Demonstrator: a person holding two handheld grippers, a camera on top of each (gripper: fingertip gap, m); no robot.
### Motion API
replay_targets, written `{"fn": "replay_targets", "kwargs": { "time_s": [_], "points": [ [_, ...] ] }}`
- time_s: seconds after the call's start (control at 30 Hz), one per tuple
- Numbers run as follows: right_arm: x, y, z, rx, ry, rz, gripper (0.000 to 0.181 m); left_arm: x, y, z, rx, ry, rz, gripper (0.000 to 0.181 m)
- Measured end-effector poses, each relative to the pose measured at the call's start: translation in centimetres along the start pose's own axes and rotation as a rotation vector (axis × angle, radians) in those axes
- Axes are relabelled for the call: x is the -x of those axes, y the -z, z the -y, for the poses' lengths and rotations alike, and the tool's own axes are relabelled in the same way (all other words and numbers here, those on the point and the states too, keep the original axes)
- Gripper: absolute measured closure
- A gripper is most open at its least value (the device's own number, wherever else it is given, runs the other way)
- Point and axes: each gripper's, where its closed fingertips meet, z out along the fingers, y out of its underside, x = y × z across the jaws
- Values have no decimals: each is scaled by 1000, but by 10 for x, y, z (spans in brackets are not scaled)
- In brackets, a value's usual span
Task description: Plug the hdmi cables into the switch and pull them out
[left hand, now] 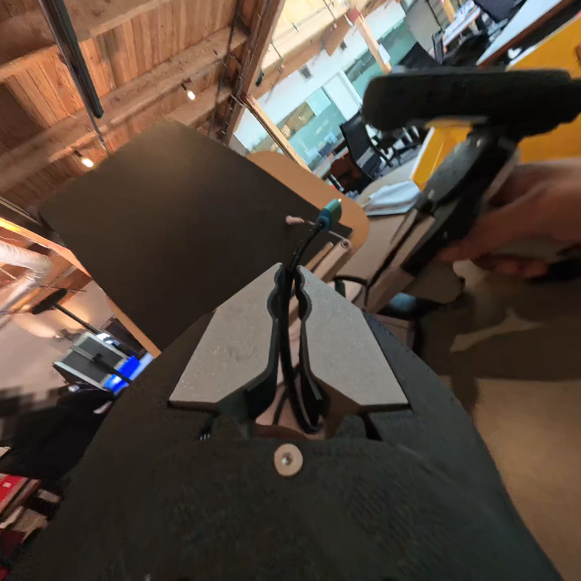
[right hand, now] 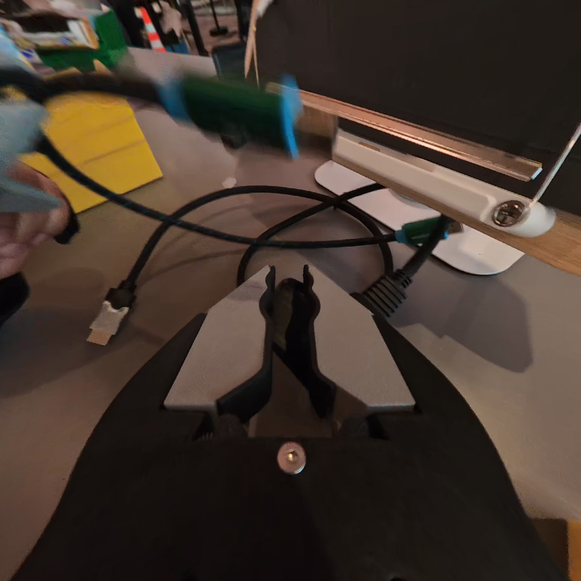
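Observation:
My left gripper (left hand: 290, 270) is shut on a thin black cable (left hand: 284, 330) and holds it up in the air. The cable ends just past the fingertips in a green plug with a blue collar (left hand: 330, 212). That plug shows blurred and airborne in the right wrist view (right hand: 232, 110). My right gripper (right hand: 289, 270) is shut on a black plug (right hand: 287, 309) low over the grey table (right hand: 471, 408); its ribbed end (right hand: 386, 295) sticks out to the right. A second green plug (right hand: 421, 232) and a silver plug (right hand: 108, 320) lie on the table. I cannot make out a switch.
A black panel (right hand: 408, 63) on a white stand (right hand: 408, 201) rises at the back right; it also shows in the left wrist view (left hand: 176, 220). A yellow box (right hand: 94, 151) sits at the back left. Black cables loop across the table (right hand: 314, 195). A hand (left hand: 518, 226) holds the other gripper. The left gripper's tips are roughly 12 centimeters from the right gripper's.

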Motion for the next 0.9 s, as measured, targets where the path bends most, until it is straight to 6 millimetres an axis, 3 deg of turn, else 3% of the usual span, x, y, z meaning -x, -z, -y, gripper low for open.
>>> {"fn": "replay_targets", "kwargs": {
  "time_s": [0.1, 0.33, 0.5, 0.63, 0.9],
  "points": [
    [1, 1, 2, -15, -11, 10, 166, -12, 1, -10, 24, 52, -84, 178],
    [2, 17, 18, -121, -6, 15, 163, -18, 8, -14, 41, -40, -95, 178],
    [-26, 17, 4, -42, 30, -159, 156, -13, 8, -15, 40, -177, 20, 178],
    [-18, 11, 2, -9, 93, -136, 145, -15, 6, -19, 47, -250, 42, 179],
    [-6, 2, -5, 31, 147, -91, 149, -2, 6, -26, 61, -183, 68, 181]
  ]
}}
